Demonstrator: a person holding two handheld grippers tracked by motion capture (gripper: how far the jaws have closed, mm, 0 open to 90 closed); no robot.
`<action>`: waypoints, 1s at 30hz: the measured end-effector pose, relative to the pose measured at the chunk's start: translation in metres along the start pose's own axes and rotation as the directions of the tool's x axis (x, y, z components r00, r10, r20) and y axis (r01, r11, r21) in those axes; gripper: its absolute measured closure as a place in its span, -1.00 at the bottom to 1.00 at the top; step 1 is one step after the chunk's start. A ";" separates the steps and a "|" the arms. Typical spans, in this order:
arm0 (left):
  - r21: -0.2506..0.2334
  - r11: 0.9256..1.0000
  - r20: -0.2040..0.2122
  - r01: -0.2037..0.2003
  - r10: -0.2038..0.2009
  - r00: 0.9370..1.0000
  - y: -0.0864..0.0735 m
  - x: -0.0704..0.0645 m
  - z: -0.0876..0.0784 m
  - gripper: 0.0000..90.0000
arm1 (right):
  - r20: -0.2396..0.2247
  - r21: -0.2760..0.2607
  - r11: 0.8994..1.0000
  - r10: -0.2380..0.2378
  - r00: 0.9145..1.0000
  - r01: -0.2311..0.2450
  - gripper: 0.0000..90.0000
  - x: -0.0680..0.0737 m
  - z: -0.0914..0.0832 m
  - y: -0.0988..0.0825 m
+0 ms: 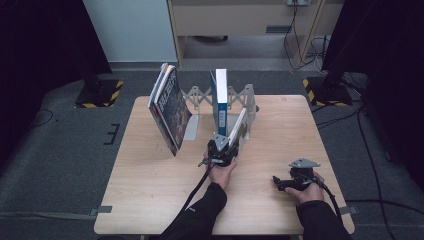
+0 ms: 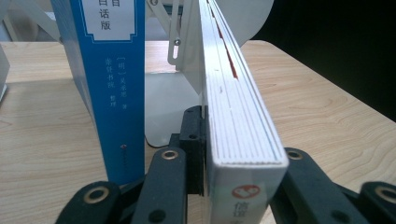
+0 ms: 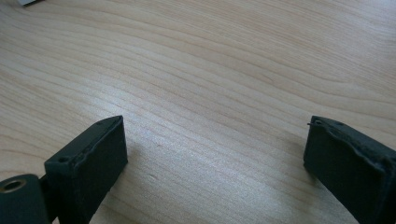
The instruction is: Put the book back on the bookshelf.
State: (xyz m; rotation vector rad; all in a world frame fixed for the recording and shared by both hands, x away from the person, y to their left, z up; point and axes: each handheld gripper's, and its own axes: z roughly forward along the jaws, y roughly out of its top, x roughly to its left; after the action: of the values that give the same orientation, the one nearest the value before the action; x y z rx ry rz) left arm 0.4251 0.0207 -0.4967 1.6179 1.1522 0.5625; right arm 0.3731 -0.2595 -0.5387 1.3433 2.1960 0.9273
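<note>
We read this as shelving books in the folding rack (image 1: 240,100) at upper centre of the high view. Left hand-held gripper (image 1: 223,149) is clamped on the white book (image 2: 240,135) — the book leans tilted against the rack's right plate, not yet upright. Blue book (image 1: 220,97) already stands upright just left of it; two more books (image 1: 169,107) lean at the rack's left end. Right hand-held gripper (image 1: 280,182) rests on the counter (image 3: 210,70) at lower right, jaws wide, holding nothing.

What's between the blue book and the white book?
Just a gap: the left gripper view shows the metal book stand behind, between the blue book and the white book.
</note>
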 end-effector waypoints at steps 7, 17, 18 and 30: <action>-0.007 1.000 0.028 -0.018 0.018 0.999 0.000 0.004 0.004 0.55 | -0.001 0.000 1.000 -0.002 1.000 0.002 -0.86 0.000 0.000 0.000; -0.001 0.999 0.097 -0.037 0.037 0.995 -0.011 0.007 -0.009 0.40 | -0.001 0.000 1.000 -0.002 1.000 0.002 -0.86 0.000 0.000 0.000; -0.002 1.000 0.103 -0.031 0.031 0.994 -0.011 0.008 -0.011 0.45 | -0.001 0.000 1.000 -0.002 1.000 0.002 -0.86 0.000 0.000 0.000; 0.006 0.999 0.091 -0.043 0.042 0.995 -0.005 0.001 -0.003 0.49 | 0.000 0.000 1.000 -0.001 1.000 0.001 -0.86 0.000 0.000 0.000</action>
State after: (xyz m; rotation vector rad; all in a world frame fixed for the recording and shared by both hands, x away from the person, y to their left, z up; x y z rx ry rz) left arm 0.4212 0.0230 -0.5000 1.6609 1.0562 0.5076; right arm 0.3732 -0.2591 -0.5387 1.3420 2.1972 0.9267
